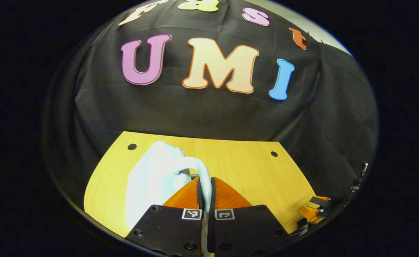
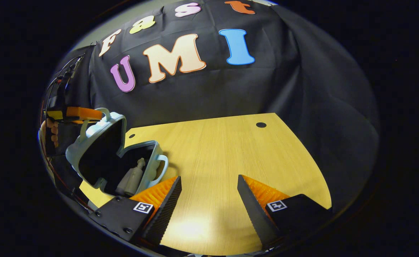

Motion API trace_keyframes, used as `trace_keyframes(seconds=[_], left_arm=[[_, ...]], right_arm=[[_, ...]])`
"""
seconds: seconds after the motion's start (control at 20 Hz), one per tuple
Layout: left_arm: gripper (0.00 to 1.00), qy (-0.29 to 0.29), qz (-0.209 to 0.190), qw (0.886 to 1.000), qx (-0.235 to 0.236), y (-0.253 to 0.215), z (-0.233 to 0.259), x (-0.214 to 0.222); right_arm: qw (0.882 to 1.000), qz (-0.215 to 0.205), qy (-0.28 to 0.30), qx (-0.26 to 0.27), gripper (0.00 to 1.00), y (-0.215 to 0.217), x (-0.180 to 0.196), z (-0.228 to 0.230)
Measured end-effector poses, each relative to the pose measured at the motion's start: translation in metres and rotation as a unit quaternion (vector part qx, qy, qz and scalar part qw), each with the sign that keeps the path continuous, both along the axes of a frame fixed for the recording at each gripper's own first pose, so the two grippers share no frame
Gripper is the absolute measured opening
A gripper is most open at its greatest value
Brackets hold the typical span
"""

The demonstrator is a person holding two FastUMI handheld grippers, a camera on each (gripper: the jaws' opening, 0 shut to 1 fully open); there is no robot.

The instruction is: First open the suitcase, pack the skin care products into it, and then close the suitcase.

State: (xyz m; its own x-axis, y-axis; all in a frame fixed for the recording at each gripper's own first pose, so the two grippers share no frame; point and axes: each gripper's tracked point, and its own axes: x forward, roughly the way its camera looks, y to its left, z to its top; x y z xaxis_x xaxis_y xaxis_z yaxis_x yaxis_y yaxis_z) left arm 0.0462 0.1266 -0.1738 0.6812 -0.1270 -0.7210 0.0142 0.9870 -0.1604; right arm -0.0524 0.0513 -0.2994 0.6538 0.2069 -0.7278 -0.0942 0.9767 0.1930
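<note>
A small pale-blue suitcase (image 2: 156, 160) stands open at the table's left, and its lid (image 2: 73, 151) is tilted up. A white pump bottle (image 2: 131, 178) lies inside the base. My left gripper (image 1: 205, 187) is shut on the lid's handle (image 1: 198, 167), with the lid's pale shell (image 1: 152, 178) just beyond the fingers. In the right gripper view that same gripper (image 2: 82, 113) is held high by a hand (image 2: 50, 134) at the lid's top handle (image 2: 106, 112). My right gripper (image 2: 209, 194) stands open over bare table, right of the suitcase, with nothing between its fingers.
The yellow wooden table (image 2: 223, 150) has a rounded front edge and small round holes (image 2: 261, 125) near its back corners. Black cloth hangs behind and beside it. In the left gripper view the other gripper (image 1: 316, 210) sits low at the far right.
</note>
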Motion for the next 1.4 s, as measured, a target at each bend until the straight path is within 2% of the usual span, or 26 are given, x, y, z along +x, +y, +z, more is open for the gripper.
trace_keyframes(seconds=[0.3,0.65,0.85,0.9,0.95,1.0,1.05,1.2,1.25,1.3,1.4], left_arm=[[0.00,0.036,-0.024,0.999,-0.018,-0.061,-0.071,-0.006],[0.00,0.127,-0.072,0.989,-0.004,-0.097,-0.173,-0.055],[0.02,0.114,-0.092,0.989,0.022,-0.104,-0.190,-0.058],[0.00,0.107,-0.092,0.990,0.031,-0.105,-0.187,-0.056],[0.02,0.082,-0.086,0.992,0.046,-0.103,-0.181,-0.048],[0.13,0.062,-0.076,0.994,0.052,-0.102,-0.170,-0.042],[0.18,0.036,-0.068,0.996,0.044,-0.108,-0.157,-0.042],[0.84,-0.042,-0.051,0.997,0.037,-0.108,-0.095,-0.035],[0.94,-0.068,-0.045,0.996,0.047,-0.103,-0.073,-0.032],[0.99,-0.098,-0.040,0.993,0.058,-0.099,-0.047,-0.031],[0.96,-0.170,-0.023,0.982,0.080,-0.091,0.011,-0.030]], right_arm=[[1.000,-0.020,-0.002,-0.022,0.99,-0.027,-0.004,0.010],[0.998,-0.045,-0.008,-0.035,0.98,-0.060,-0.019,0.020],[0.999,-0.044,-0.013,-0.028,0.99,-0.060,-0.015,0.024],[0.999,-0.039,-0.018,-0.024,0.99,-0.056,-0.012,0.027],[0.999,-0.034,-0.025,-0.021,0.99,-0.050,-0.008,0.032],[0.999,-0.027,-0.034,-0.020,0.99,-0.047,-0.004,0.037],[0.999,-0.022,-0.045,-0.018,0.99,-0.043,0.000,0.043],[0.996,-0.013,-0.088,-0.005,0.99,-0.028,0.012,0.070],[0.994,-0.012,-0.109,-0.006,0.99,-0.025,0.019,0.081],[0.991,-0.012,-0.133,-0.012,0.99,-0.023,0.026,0.093],[0.983,-0.015,-0.183,-0.025,0.99,-0.022,0.036,0.126]])
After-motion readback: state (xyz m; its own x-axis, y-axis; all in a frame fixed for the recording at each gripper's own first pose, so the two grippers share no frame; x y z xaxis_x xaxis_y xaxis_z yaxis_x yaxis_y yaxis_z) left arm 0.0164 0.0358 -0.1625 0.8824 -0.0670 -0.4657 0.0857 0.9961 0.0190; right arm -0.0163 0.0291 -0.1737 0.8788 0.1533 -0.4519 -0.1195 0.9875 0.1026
